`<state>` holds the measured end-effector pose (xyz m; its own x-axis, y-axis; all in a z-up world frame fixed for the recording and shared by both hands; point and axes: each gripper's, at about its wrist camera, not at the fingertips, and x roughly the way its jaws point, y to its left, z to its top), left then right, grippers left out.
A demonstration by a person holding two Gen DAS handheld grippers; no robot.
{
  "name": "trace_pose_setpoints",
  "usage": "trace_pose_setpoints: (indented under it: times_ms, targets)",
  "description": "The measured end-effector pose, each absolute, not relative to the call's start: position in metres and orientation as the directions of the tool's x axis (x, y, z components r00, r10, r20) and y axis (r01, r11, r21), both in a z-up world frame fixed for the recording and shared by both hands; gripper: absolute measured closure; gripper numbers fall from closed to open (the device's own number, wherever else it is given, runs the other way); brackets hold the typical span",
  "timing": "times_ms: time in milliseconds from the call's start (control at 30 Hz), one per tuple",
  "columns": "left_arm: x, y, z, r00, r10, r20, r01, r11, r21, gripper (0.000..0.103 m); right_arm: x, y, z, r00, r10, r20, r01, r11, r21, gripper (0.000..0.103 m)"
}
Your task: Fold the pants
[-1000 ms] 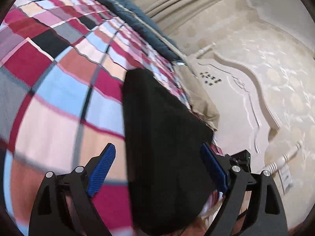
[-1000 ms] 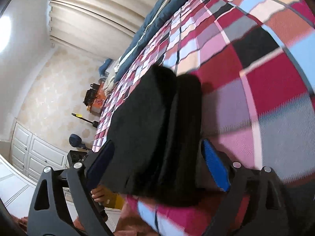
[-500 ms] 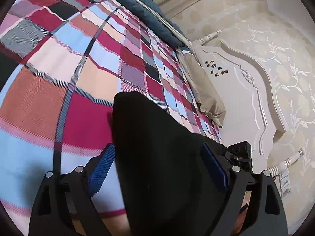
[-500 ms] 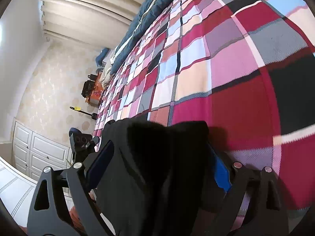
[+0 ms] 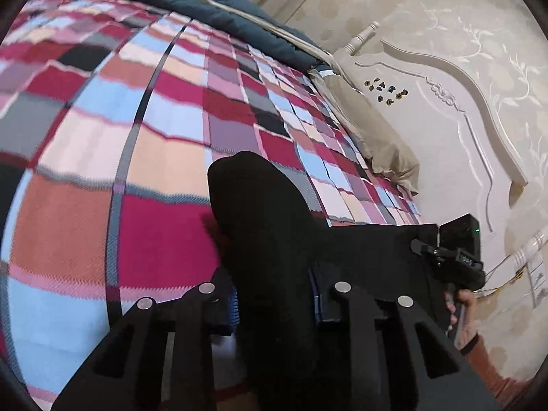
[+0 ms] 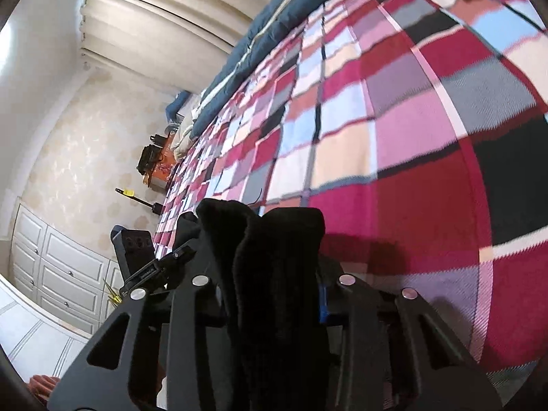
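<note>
The black pants (image 5: 267, 226) lie bunched on the plaid blanket (image 5: 102, 157) near the bed's edge. My left gripper (image 5: 274, 299) is shut on a thick fold of the pants, which stands up between its blue pads. My right gripper (image 6: 274, 294) is shut on another bunched edge of the same pants (image 6: 267, 239). The right gripper's body shows at the right in the left wrist view (image 5: 455, 257), and the left gripper's body shows at the left in the right wrist view (image 6: 147, 257). The pants stretch between the two.
A white carved headboard (image 5: 445, 109) and a tan pillow (image 5: 373, 133) are at the bed's head. A dark blue duvet (image 5: 205, 7) runs along the far side by the curtains (image 6: 164, 17). White cabinets (image 6: 51, 274) stand past the bed's foot.
Both grippers were open around the pants and have now shut on the cloth. The fold stands up between the fingers and both views have shifted over the bed.
</note>
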<state>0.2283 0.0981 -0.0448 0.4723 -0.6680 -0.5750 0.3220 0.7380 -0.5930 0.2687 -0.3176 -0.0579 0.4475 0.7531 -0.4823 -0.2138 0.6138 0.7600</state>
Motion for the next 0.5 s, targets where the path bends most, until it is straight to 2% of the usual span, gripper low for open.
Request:
trace_pose_setpoints:
  times_ms: [200,500]
  targets:
    - [0.266,0.095,-0.031,0.509,-0.626,-0.591,0.316,0.775,-0.548,0.074,0.302,-0.313,-0.049,0.483,0.753,-0.447,-0.229,0.601,0.766,0.070]
    - [0.339,0.094,-0.026,0.529,-0.556,-0.641,0.271,0.826,-0.494,0.074,0.375,-0.298,-0.045,0.504,0.739,-0.448,-0.225,0.612,0.758,0.070]
